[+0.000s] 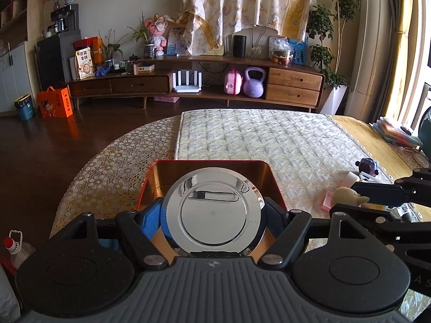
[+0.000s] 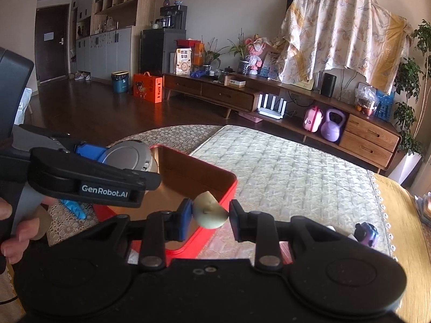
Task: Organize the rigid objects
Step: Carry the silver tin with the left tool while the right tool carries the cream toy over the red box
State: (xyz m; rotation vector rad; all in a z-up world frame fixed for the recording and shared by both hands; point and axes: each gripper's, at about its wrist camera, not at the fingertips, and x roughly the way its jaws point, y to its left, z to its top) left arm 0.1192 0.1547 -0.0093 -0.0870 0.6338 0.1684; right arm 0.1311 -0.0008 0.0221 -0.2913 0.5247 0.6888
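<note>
Landmark: the red tin (image 1: 146, 180), open and gold-lined, sits on the tabletop (image 1: 107, 172) at the near edge of the quilted mat (image 1: 269, 140).
Left gripper (image 1: 214, 210): its fingers are clenched on a round chrome lid (image 1: 214, 210), which hangs directly over the tin's near half, flat face toward the camera.
Right gripper (image 2: 210, 214): its fingers are pinching a small pale figurine (image 2: 210, 211), which hangs above the tin's right-hand wall (from the right wrist view, just at the rim).
Nearer hand: the left, I'd judge, already inside the tin's outline; the right is only at its edge.
Lid's axis: broad face upright, rim pinched side to side.
Leftovers: a pink comb (image 1: 326, 203) and a purple toy (image 1: 368, 165) lie on the mat, right of the tin.
</note>
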